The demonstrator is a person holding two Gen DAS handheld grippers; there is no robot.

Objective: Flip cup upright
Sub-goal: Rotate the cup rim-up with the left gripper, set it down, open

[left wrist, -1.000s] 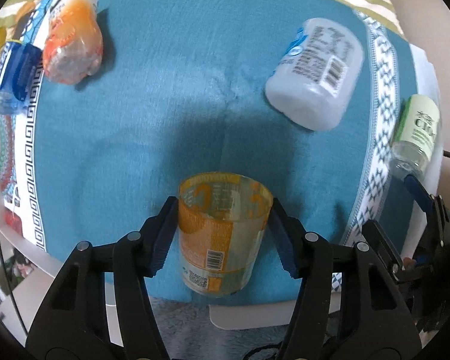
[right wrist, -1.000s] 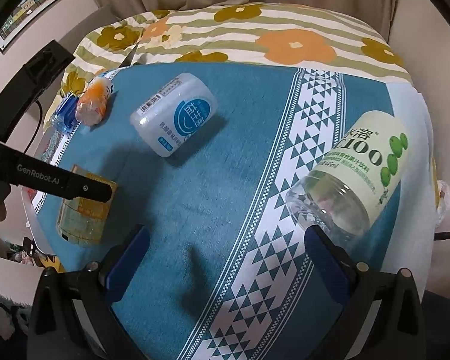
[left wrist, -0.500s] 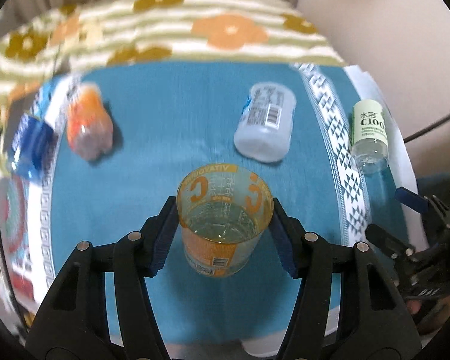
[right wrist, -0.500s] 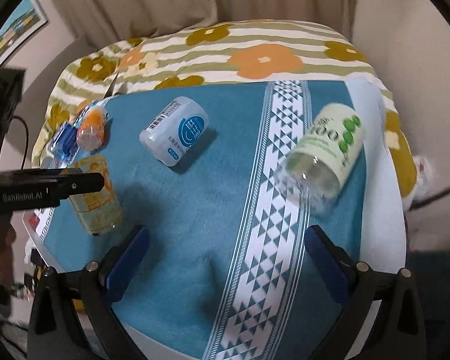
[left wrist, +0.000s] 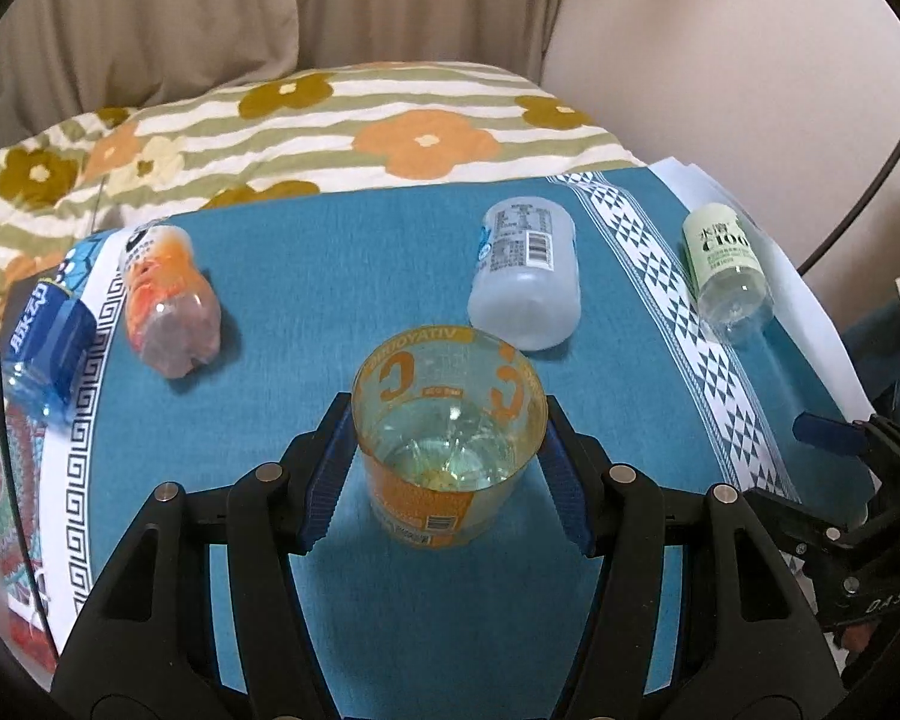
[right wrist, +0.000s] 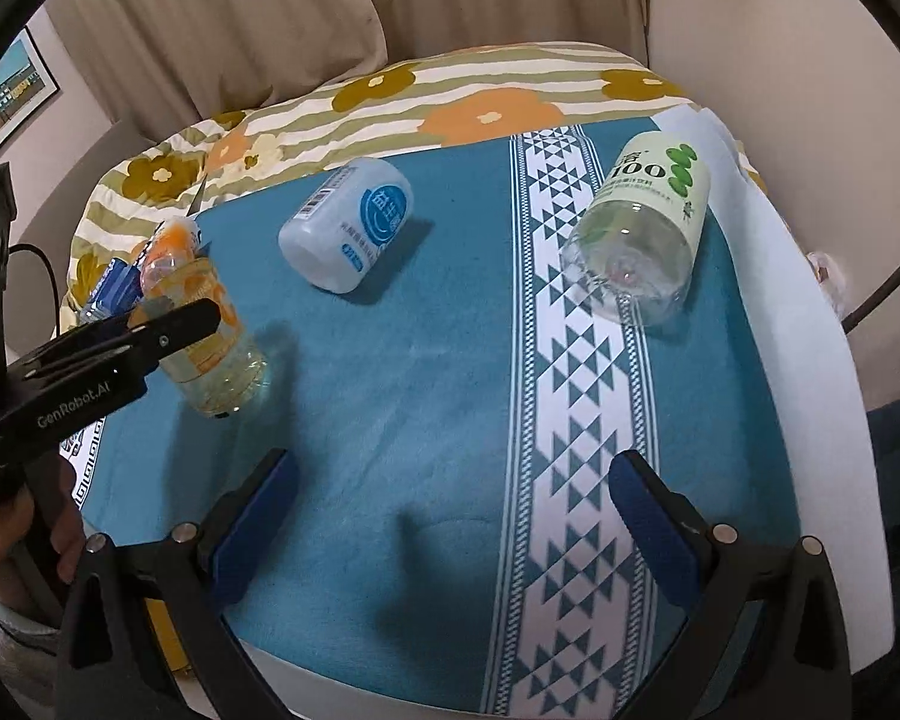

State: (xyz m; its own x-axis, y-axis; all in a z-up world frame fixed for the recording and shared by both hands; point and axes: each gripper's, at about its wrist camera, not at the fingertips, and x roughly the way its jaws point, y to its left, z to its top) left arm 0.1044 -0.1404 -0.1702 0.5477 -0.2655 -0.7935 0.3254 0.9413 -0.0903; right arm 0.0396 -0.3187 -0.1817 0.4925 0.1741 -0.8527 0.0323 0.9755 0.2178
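Note:
The clear cup with an orange label [left wrist: 447, 444] stands upright on the teal cloth, mouth up. My left gripper [left wrist: 447, 456] is shut on the cup, one blue pad on each side of it. In the right wrist view the cup [right wrist: 213, 339] stands at the left with the left gripper's finger across it. My right gripper [right wrist: 450, 516] is open and empty above the cloth's near edge, well right of the cup.
A frosted white cup [left wrist: 525, 276] lies on its side behind the held cup. A green-label cup [left wrist: 726, 270] lies at the right, an orange one [left wrist: 168, 300] and a blue one [left wrist: 45, 342] at the left. A floral quilt [left wrist: 330, 126] lies beyond the cloth.
My left gripper has turned the orange-label cup from lying on its side to standing upright. The right gripper has drawn back a little and stays open.

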